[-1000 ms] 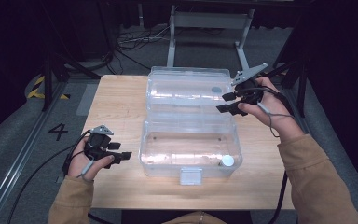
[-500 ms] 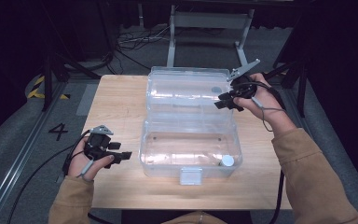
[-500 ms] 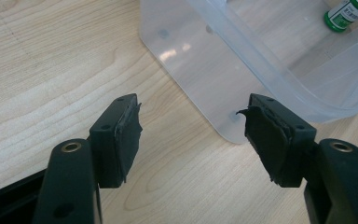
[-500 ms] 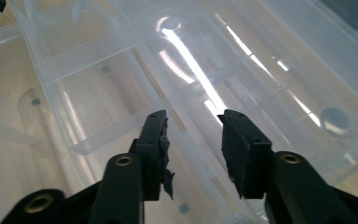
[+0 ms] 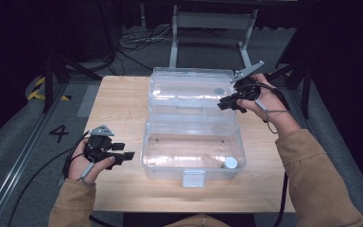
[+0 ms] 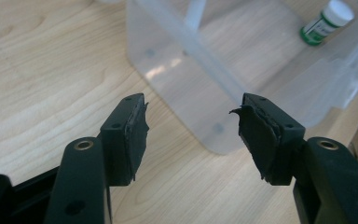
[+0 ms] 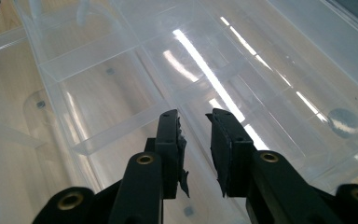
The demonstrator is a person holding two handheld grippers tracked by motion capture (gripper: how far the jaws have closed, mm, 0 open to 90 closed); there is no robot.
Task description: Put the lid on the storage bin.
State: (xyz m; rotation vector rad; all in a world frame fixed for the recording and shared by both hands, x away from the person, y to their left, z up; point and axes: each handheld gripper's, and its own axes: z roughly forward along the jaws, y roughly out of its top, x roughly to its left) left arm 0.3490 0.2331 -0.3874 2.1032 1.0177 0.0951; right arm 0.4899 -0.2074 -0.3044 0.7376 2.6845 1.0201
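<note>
My two claws at a clear plastic box (image 5: 192,137) on the table.
My right claw (image 7: 195,122), jaws just narrowing, empty, hovers over its ribbed open lid (image 5: 189,90); my left claw (image 6: 191,123) gapes empty beside its base.

- Left gripper (image 5: 127,154): low at the near left, fingers (image 6: 129,135) wide apart, just closing slightly, nothing between.
- Right gripper (image 5: 223,106): far right, fingers (image 7: 171,140) just closing, narrow gap, nothing between.

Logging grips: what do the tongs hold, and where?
Nothing. Left tongs stand open; right tongs, just closing, hang over the clear box lid.
</note>
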